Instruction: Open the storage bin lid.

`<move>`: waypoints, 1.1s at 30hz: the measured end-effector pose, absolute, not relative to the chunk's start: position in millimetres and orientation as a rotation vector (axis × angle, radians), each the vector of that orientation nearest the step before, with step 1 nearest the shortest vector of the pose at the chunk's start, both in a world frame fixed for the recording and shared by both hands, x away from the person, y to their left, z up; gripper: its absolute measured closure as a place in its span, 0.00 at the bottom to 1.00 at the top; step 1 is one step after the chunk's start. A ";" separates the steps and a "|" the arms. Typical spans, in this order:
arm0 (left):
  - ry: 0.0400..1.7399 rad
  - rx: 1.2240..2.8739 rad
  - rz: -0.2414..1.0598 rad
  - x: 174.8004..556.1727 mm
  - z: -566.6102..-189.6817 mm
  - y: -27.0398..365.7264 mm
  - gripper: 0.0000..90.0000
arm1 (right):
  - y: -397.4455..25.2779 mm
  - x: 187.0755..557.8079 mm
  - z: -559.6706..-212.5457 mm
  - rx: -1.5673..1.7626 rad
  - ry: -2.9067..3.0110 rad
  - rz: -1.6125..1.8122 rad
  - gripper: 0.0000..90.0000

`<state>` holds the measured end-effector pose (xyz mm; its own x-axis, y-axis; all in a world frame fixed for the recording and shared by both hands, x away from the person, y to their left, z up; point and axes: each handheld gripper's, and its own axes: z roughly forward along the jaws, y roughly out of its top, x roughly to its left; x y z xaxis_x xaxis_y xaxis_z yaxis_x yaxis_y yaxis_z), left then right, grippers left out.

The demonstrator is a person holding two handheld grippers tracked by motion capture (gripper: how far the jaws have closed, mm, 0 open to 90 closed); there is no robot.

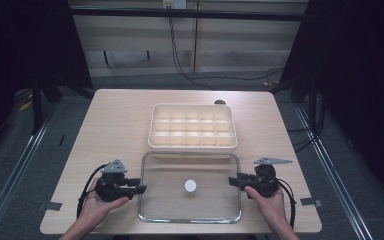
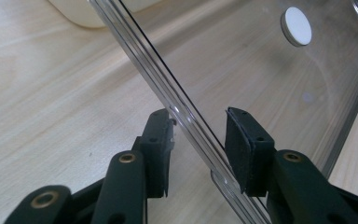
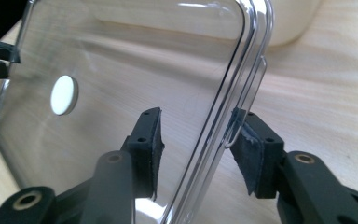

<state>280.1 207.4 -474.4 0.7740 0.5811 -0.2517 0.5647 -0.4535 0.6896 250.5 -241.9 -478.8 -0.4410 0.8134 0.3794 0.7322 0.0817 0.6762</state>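
Left tool (image 1: 141,189) and right tool (image 1: 231,181) are both released, each straddling an opposite rim of the clear lid (image 1: 150,200), positioned for a two-sided lift.

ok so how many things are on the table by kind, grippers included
clear lid: 1
white compartment box: 1
white round disc on the lid: 1
small dark object behind the box, too small to identify: 1
grippers, left gripper and right gripper, jaws open astride the lid's edges: 2
total: 6
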 end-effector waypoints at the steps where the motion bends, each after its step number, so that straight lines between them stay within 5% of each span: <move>1: 0.856 2.148 0.008 282.0 -476.7 207.5 0.68 | -241.7 251.0 -480.3 1.614 2.236 1.291 0.59; 24: 0.930 2.154 -0.118 292.3 -494.2 207.4 0.60 | -232.9 257.2 -497.1 1.635 2.228 1.123 0.53; 33: 0.920 2.181 -0.010 290.8 -493.7 204.1 0.53 | -232.9 257.5 -497.2 1.612 2.219 1.127 0.49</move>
